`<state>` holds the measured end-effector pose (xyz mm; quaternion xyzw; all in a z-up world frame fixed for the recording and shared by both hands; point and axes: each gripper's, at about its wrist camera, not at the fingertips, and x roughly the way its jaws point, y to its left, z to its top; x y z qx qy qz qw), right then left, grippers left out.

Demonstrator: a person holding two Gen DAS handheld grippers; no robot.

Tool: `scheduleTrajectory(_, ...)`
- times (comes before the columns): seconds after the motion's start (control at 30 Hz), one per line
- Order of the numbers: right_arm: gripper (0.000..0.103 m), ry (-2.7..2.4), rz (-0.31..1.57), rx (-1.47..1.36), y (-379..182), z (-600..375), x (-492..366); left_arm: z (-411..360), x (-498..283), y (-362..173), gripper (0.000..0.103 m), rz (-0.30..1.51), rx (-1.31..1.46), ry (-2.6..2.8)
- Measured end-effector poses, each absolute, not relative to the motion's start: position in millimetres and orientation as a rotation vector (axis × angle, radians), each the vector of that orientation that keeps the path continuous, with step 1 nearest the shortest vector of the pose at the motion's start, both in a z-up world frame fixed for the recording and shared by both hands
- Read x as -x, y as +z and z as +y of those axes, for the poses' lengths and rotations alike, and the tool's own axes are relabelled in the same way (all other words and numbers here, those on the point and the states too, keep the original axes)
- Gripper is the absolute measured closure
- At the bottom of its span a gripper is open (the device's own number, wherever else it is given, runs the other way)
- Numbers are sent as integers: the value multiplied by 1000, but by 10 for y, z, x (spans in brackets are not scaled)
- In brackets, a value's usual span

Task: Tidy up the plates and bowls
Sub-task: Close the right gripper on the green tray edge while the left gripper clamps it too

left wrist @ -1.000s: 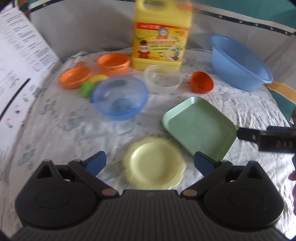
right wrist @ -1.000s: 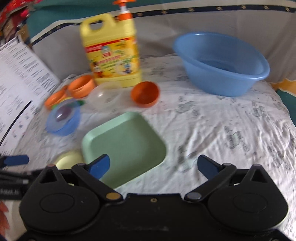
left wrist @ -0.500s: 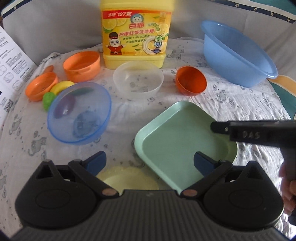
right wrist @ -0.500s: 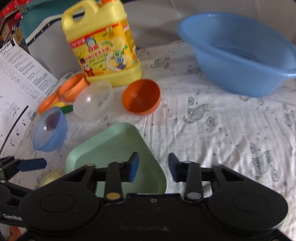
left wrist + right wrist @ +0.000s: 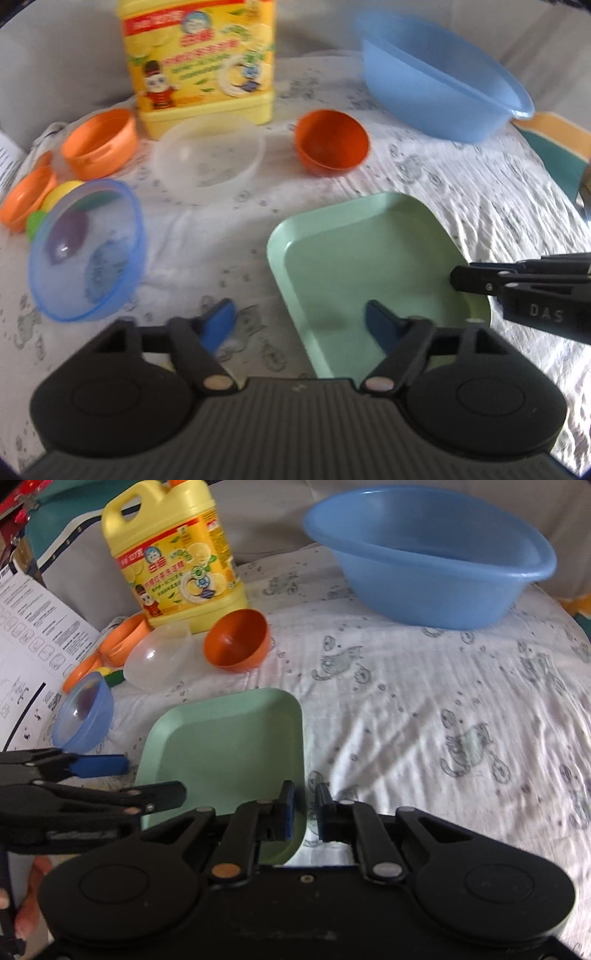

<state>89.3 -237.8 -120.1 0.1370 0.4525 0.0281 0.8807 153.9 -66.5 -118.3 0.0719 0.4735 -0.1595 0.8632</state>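
A square green plate (image 5: 369, 266) lies on the cloth, also in the right wrist view (image 5: 225, 746). My right gripper (image 5: 304, 808) is shut on its right rim near the front corner; it shows in the left wrist view (image 5: 458, 277). My left gripper (image 5: 299, 321) is open, its fingers astride the plate's left front edge; its blue fingertip (image 5: 99, 764) shows beside the plate. A clear blue bowl (image 5: 85, 247), a clear bowl (image 5: 207, 158), an orange bowl (image 5: 332, 142) and two orange dishes (image 5: 99, 142) lie behind.
A yellow detergent jug (image 5: 199, 59) stands at the back. A big blue basin (image 5: 439, 96) sits at the back right. Small toy pieces (image 5: 55, 199) lie by the blue bowl. A printed sheet (image 5: 29, 635) stands on the left.
The right gripper has closed on the green plate's rim. The left gripper has moved forward and narrowed, and the yellow plate has dropped out of view beneath it.
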Motion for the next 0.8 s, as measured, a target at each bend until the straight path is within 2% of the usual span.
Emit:
scheduleTrajectory(0.1, 92, 53, 944, -300, -1190, -2395, -895, -732, -1551, -1179, 55, 982, -158, -362)
scheduleTrajectory(0.13, 91, 49, 940, -303, -1196, -2394, -898, -752, -1548, -1174, 57, 982, -159, -370)
scheduleTrajectory(0.5, 83, 11, 857, -250, -1238, -2228, -875, -748, -1525, -1173, 53, 972, -166, -361)
scheduleTrajectory(0.63, 81, -17, 853, -163, -1207, -2053, -842, -784, -1504, -1147, 58, 975, -173, -354)
scheduleTrajectory(0.8, 80, -17, 872, -208, -1122, -2056, -762, -721, -1451, -1054, 63, 980, -145, -343)
